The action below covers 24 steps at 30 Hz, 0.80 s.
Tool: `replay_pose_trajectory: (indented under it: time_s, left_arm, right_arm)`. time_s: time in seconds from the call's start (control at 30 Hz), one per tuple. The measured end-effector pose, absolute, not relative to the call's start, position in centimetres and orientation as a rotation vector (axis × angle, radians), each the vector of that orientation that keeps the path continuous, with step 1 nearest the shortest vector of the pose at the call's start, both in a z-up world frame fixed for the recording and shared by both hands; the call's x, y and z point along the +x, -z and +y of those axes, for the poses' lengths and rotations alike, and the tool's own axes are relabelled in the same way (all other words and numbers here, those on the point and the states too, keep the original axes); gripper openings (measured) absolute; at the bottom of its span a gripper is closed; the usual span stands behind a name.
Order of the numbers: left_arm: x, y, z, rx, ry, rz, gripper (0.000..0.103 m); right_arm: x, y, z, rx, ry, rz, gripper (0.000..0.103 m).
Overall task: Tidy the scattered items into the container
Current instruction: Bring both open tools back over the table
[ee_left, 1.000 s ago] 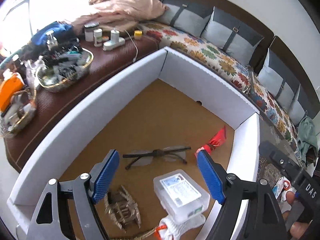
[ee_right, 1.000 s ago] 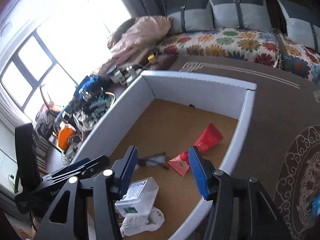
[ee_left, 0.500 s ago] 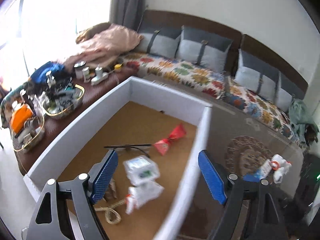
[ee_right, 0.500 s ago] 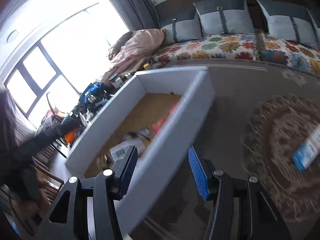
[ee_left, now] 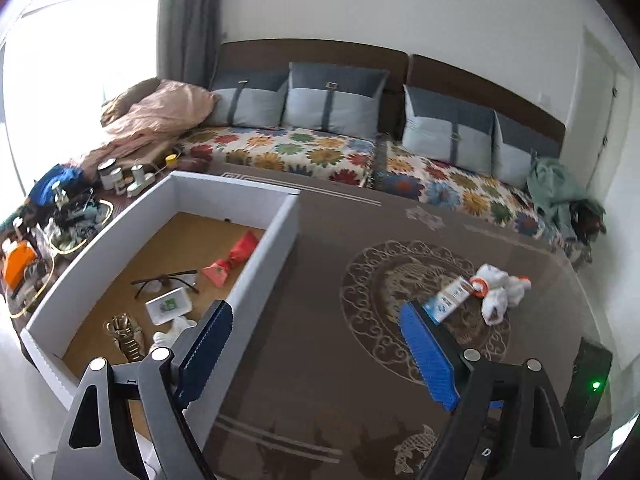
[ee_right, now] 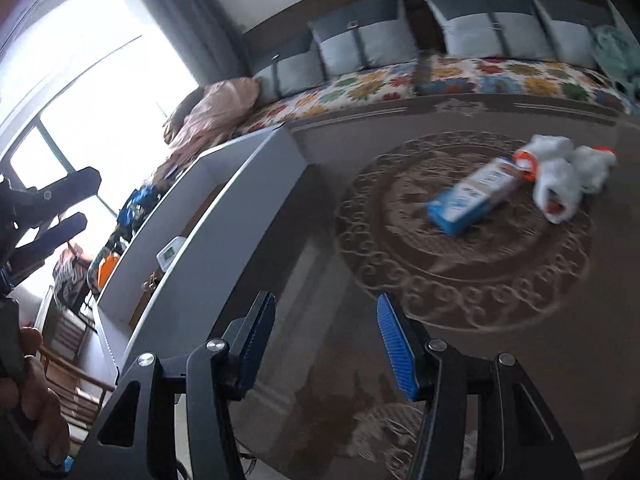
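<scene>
A white cardboard box (ee_left: 262, 270) with a brown floor stands at the table's left and also shows in the right wrist view (ee_right: 224, 216). Inside lie glasses (ee_left: 166, 280), a red packet (ee_left: 234, 258), a clear plastic case (ee_left: 168, 305), a metal chain (ee_left: 126, 334) and a white sock (ee_left: 174, 330). On the table to the right lie a blue-and-white carton (ee_left: 446, 299) (ee_right: 474, 196) and white socks with orange trim (ee_left: 500, 290) (ee_right: 560, 174). My left gripper (ee_left: 316, 354) is open and empty above the table beside the box wall. My right gripper (ee_right: 326, 344) is open and empty, short of the carton.
The brown table (ee_left: 340, 380) has a round ornamental pattern. A sofa with a floral cover (ee_left: 320, 152) runs behind it. Cluttered trays (ee_left: 60, 224) and bottles (ee_left: 116, 178) sit left of the box. A dark device with a green light (ee_left: 592, 384) stands at the table's right edge.
Both grippers have pulled back out of the box and swung right over the table. The carton and the socks have come into view. Both grippers stay open.
</scene>
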State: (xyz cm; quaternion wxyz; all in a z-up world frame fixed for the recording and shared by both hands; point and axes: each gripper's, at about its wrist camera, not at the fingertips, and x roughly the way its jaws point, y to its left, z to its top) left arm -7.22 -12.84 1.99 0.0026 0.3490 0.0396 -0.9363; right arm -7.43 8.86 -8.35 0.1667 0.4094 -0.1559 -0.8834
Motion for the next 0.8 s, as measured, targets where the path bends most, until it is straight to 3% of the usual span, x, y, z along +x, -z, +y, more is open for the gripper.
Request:
replay_pose_trajectory:
  time_s: [0.27, 0.57, 0.8]
  left_arm:
    - [-7.0, 0.1, -9.2, 1.204, 2.940, 0.143, 0.086]
    - [-7.3, 12.1, -4.6, 1.646, 2.842, 0.227, 0.086]
    - [-7.6, 14.0, -1.7, 1.695, 2.863, 0.164, 0.086]
  right_arm:
    - [-4.4, 9.5, 13.6, 1.156, 2.556, -0.532, 0.054]
    - [-0.9, 12.4, 18.7, 1.113, 2.688, -0.505, 0.054]
    - [-4.2, 14.7, 25.1, 1.215, 2.678, -0.849, 0.054]
